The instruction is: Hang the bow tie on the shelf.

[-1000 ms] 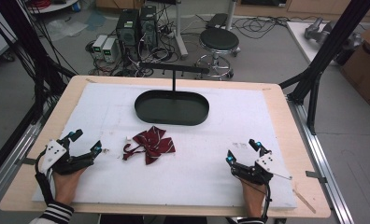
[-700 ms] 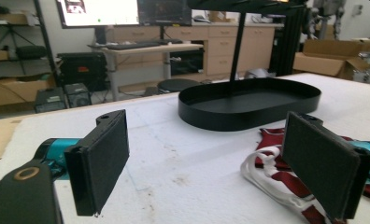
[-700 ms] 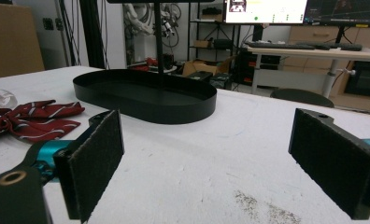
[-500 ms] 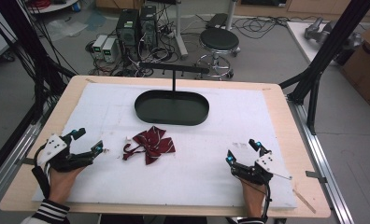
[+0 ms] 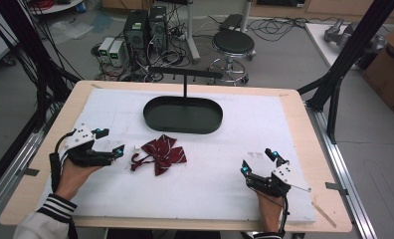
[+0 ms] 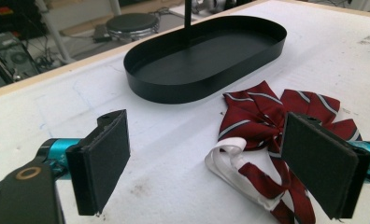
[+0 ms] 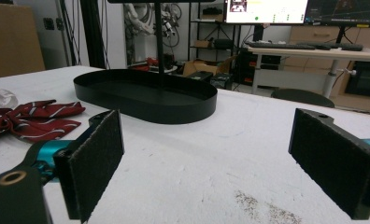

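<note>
Table (image 5: pixel 294 149), white-covered, wood-edged; stool (image 5: pixel 233 42), computers (image 5: pixel 145 27) behind.

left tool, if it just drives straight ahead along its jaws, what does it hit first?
Most likely the bow tie: its white strap loop lies on the mat just ahead of the open left tool, toward the right jaw. The black oval tray sits farther along. Depth is hard to judge.
</note>
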Tool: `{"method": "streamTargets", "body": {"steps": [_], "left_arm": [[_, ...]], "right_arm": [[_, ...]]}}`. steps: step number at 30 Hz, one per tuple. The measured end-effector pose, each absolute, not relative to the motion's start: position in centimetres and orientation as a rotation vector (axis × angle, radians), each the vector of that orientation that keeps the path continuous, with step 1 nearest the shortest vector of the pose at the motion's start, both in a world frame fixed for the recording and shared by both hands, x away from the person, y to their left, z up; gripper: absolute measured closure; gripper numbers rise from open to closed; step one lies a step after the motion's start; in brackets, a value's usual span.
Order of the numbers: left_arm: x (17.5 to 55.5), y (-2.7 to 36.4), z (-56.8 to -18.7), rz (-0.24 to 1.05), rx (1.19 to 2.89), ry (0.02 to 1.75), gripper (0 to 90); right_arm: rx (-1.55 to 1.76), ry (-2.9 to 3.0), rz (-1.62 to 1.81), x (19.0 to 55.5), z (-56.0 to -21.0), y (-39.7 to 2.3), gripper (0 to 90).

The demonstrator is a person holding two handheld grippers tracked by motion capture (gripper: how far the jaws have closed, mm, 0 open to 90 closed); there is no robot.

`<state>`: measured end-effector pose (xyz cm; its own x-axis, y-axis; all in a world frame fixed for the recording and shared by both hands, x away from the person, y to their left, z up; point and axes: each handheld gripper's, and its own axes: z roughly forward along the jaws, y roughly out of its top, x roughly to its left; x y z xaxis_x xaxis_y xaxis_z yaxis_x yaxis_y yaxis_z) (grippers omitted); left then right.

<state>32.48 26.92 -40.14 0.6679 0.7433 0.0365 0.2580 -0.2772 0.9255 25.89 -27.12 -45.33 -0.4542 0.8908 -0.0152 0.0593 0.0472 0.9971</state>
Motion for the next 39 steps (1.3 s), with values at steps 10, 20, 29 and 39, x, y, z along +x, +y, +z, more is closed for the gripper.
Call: {"method": "streamTargets", "body": {"steps": [10, 20, 29, 39], "left_arm": [[34.6, 25.7, -39.8, 0.508, 1.993, 0.778, 20.6], [36.5, 24.6, -40.6, 0.418, 2.124, 0.777, 22.1], [37.5, 23.2, -41.6, 0.358, 2.204, 0.781, 23.6], [38.3, 21.9, -41.8, 0.322, 2.268, 0.836, 38.2]], "right_arm": [[0.979, 1.621, 1.488, 25.9, -45.3, -27.1, 9.4], [0.984, 1.62, 1.491, 25.8, -45.3, -27.1, 9.4], [0.983, 1.622, 1.491, 25.8, -45.3, -27.1, 9.3], [0.982, 1.619, 1.494, 25.9, -45.3, -27.1, 9.4]]}}
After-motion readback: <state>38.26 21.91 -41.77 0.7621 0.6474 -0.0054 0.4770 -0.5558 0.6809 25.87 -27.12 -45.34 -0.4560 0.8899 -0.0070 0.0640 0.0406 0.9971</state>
